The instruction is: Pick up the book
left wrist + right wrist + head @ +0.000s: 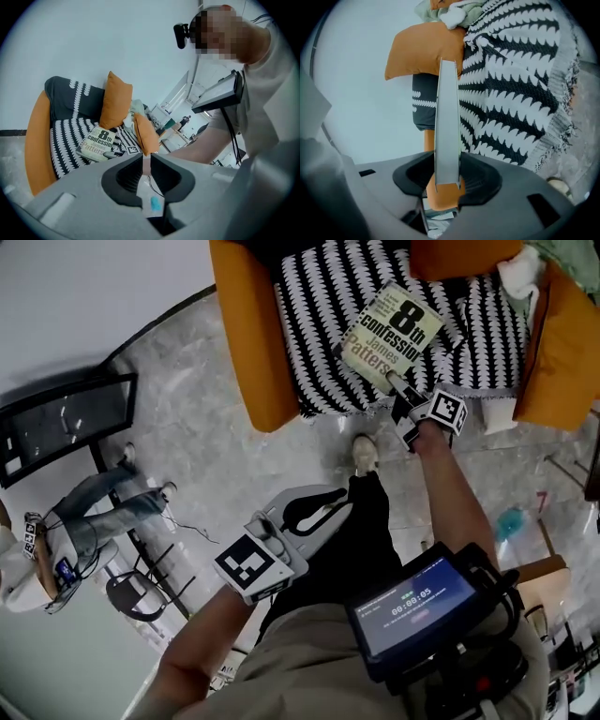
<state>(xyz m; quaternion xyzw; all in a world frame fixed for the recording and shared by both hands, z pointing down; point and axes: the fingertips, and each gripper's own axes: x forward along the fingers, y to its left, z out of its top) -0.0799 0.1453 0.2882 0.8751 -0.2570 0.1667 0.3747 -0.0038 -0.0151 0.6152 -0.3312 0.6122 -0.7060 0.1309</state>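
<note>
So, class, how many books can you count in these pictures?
1. The book is over the striped throw on the orange armchair, its edge between the jaws of the right gripper, which are closing on it. Others may be hidden.

A cream paperback book [392, 338] with "8th Confession" in bold black type faces cover-up and tilted over the black-and-white patterned throw [323, 329] on an orange armchair [246, 343], its near edge pinched between the closing jaws of the right gripper [399, 388].
</note>
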